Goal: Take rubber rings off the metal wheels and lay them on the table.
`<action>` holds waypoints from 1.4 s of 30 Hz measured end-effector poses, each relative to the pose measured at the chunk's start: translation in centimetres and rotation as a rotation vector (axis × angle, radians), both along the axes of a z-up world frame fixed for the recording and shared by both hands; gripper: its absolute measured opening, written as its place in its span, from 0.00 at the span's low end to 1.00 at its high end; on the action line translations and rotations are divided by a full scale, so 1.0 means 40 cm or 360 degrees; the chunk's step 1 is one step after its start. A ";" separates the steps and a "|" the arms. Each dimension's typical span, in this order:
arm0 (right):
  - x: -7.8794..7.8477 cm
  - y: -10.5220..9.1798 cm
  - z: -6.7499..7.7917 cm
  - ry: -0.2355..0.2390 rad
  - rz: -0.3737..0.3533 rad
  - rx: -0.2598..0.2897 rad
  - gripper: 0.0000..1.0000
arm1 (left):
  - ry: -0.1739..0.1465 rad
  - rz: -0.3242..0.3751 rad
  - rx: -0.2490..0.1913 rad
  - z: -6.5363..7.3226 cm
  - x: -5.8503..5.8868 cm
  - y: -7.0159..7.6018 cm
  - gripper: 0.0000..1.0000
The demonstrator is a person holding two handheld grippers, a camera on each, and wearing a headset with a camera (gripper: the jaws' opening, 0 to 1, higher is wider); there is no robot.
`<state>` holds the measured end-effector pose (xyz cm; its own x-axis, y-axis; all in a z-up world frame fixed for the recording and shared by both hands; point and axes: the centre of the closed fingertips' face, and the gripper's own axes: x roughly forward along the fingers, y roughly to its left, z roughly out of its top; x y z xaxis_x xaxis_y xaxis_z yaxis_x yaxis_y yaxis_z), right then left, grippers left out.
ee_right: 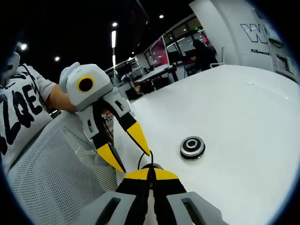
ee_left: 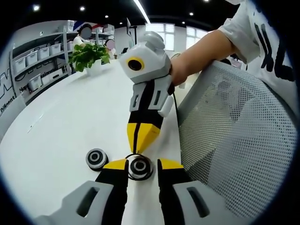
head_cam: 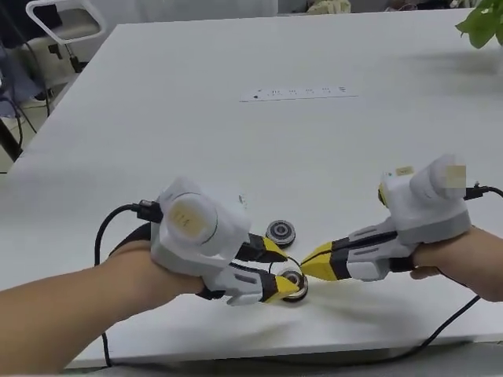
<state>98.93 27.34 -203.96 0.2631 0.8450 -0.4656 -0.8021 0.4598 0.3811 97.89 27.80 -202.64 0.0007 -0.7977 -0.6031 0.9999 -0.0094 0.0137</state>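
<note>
At the near edge of the wide white table (head_cam: 236, 141), we see a person's left hand (head_cam: 140, 271) holding the left gripper (head_cam: 277, 267). Its yellow-tipped jaws are set narrowly against either side of a small round metal wheel with a dark hub (head_cam: 293, 281), which stands on the tabletop. Just beyond it, apart from both tools, a second round metal wheel with a black band around it (head_cam: 280, 232) lies flat on the table. From the gripped wheel, a thin black rubber ring (ee_right: 140, 161) stretches in a fine loop toward the right gripper (head_cam: 306, 267), whose jaws are pressed together on it, tips just beside the wheel. The person's right hand (head_cam: 452, 255) holds that tool low over the surface. Farther back, a flat white power strip (head_cam: 299, 93) lies mid-table, and a green leafy plant (head_cam: 483, 23) shows at the far right corner.
</note>
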 end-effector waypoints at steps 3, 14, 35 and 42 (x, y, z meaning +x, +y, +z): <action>0.001 0.002 0.007 -0.0007 0.0000 0.0008 0.00 | -0.0001 0.0002 -0.0010 0.010 -0.004 0.008 0.24; 0.010 0.010 0.047 -0.0027 -0.0016 0.0056 0.00 | 0.0010 0.0096 -0.0115 0.069 0.013 0.046 0.31; 0.035 0.037 0.094 -0.0067 0.0012 0.0058 0.00 | -0.0001 0.0266 -0.0169 0.101 0.022 0.154 0.43; 0.048 0.067 0.098 -0.0075 0.0047 0.0050 0.00 | -0.0009 0.0335 -0.0176 0.104 0.034 0.192 0.46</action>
<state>100.83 30.03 -200.06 0.2590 0.8667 -0.4263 -0.8326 0.4241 0.3564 99.25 35.49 -198.47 0.1773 -0.8406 -0.5118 0.9795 0.2013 0.0087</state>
